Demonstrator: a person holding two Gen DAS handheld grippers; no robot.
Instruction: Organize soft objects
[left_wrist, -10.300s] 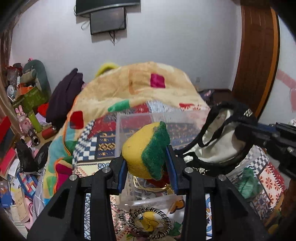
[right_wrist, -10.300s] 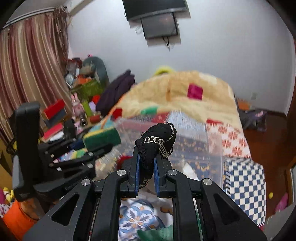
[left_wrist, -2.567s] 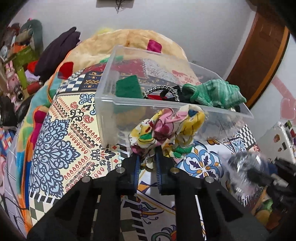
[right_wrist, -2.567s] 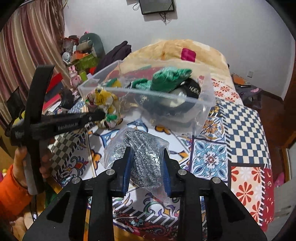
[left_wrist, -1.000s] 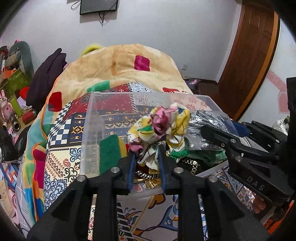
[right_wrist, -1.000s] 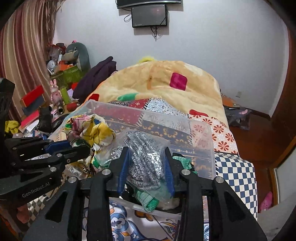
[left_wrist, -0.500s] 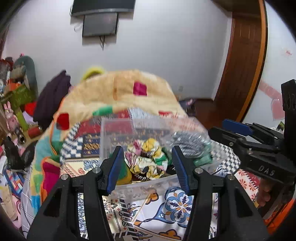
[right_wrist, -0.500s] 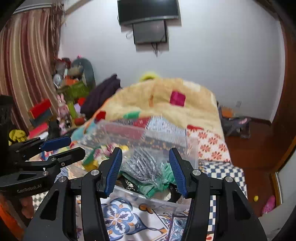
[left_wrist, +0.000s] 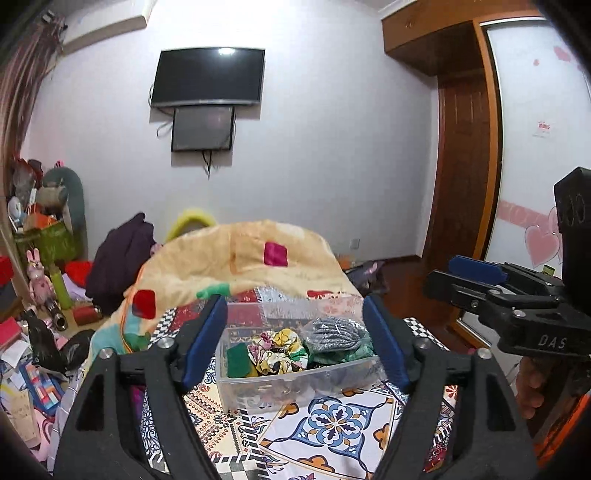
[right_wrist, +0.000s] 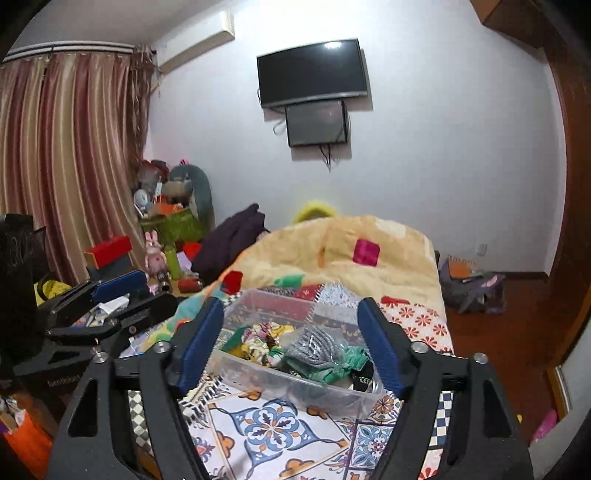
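The clear plastic bin (left_wrist: 295, 384) sits at lower centre of both views on the patterned bedspread (left_wrist: 332, 421), holding the green sponge (left_wrist: 236, 355), floral cloth (left_wrist: 277, 350), bagged silver scrubber (left_wrist: 334, 330) and green knit cloth (right_wrist: 332, 363). The left tool (left_wrist: 295, 339) and right tool (right_wrist: 291, 343) both stand wide apart and empty above it, so the loading step appears complete, and any next move calls for locating a further soft item. Only the right view shows the curtain (right_wrist: 66, 166) at upper left; only the left shows the wooden door (left_wrist: 465, 166) at right.
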